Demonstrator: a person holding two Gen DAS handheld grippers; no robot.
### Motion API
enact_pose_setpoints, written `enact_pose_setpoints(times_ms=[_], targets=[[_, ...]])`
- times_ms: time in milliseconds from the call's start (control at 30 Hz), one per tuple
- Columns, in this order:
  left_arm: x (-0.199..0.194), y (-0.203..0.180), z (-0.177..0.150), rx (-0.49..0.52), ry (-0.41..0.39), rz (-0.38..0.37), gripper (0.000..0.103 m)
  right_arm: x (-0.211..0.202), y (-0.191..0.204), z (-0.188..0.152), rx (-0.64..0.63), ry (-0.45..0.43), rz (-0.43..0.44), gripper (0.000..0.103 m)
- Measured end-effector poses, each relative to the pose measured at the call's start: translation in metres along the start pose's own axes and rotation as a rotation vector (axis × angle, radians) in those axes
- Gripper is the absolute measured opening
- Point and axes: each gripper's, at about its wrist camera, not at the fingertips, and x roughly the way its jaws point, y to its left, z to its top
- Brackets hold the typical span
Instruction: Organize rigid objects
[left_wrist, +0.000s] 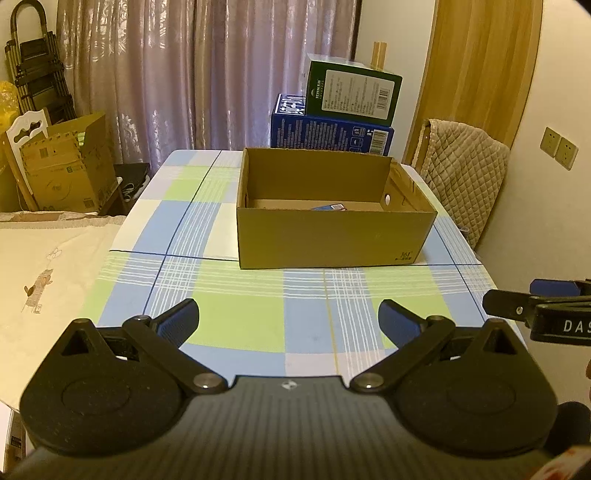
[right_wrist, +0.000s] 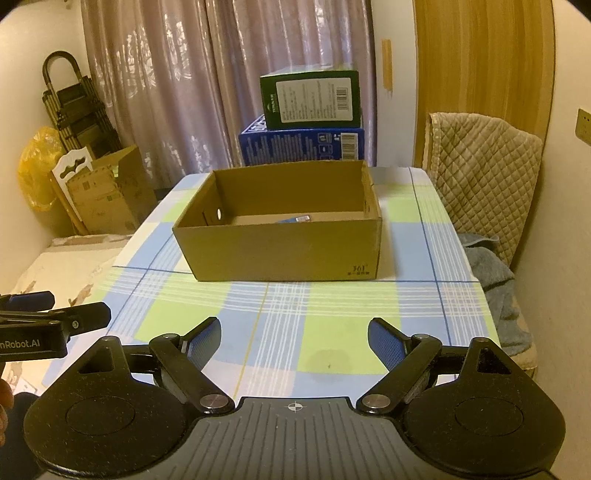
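An open brown cardboard box (left_wrist: 328, 236) (right_wrist: 284, 247) stands on the checked tablecloth, ahead of both grippers. Inside it a small blue item (left_wrist: 328, 207) (right_wrist: 297, 219) peeks above the front wall; the remainder of the box floor is hidden. My left gripper (left_wrist: 288, 317) hovers over the near part of the table, open, nothing between its blue pads. My right gripper (right_wrist: 293, 336) hovers beside it, also open and empty. Each gripper shows at the edge of the other's view: the right gripper (left_wrist: 532, 302) and the left gripper (right_wrist: 55, 314).
A green box (left_wrist: 352, 90) lies on a blue box (left_wrist: 328, 133) behind the table. A quilted chair (right_wrist: 480, 177) with a grey cloth (right_wrist: 495, 273) is at the right. Another cardboard box (left_wrist: 66, 166) and a folded trolley (left_wrist: 33, 74) stand at the left by the curtain.
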Motion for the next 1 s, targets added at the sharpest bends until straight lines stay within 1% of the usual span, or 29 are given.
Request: enact_pose_setpoints(times_ms=[900,1000], targets=[[0.0020,-0.0031,0.0010,0.013,-0.004,-0.010,0.102,-0.0007,-0.0026,0.0005,0.009,0.002,0.000,0.084],[0.0035,-0.0020,0.0011,0.010,-0.001,-0.021,0.102,-0.0003,-0.0027,0.0006,0.009,0.005,-0.002,0.084]])
